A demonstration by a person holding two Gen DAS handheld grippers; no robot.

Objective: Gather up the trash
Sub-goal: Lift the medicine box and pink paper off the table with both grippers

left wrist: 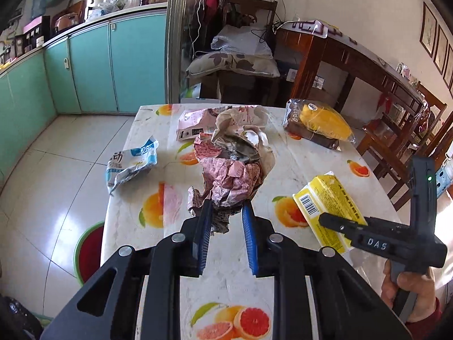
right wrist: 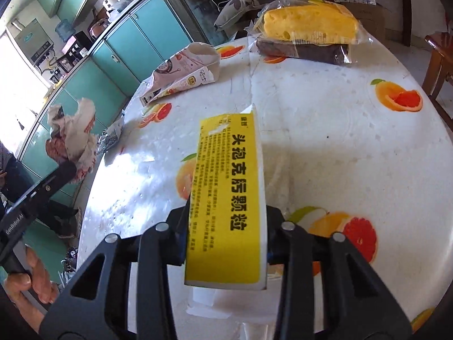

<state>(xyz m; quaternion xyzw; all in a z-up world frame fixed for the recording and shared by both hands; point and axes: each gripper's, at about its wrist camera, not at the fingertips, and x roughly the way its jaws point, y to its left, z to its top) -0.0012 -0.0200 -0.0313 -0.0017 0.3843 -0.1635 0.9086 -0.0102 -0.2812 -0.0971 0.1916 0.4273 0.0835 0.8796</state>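
the left gripper [left wrist: 226, 206] is clamped on the crumpled paper wad [left wrist: 229, 164], lifted above the table [left wrist: 311, 153]. the right gripper [right wrist: 226, 226] pinches the yellow box [right wrist: 226, 192], its long axis running straight out along the fingers. both are full (the blue-white wrapper [left wrist: 131, 165] lies at the left edge, nearer the left gripper).

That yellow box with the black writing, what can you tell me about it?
The yellow box is a flat carton, seemingly thin card, with white sides, bold black Chinese characters on its face and a barcode on another side. Its far end is torn open. The right gripper holds it near its close end, jaws shut on its sides, above the fruit-print table.
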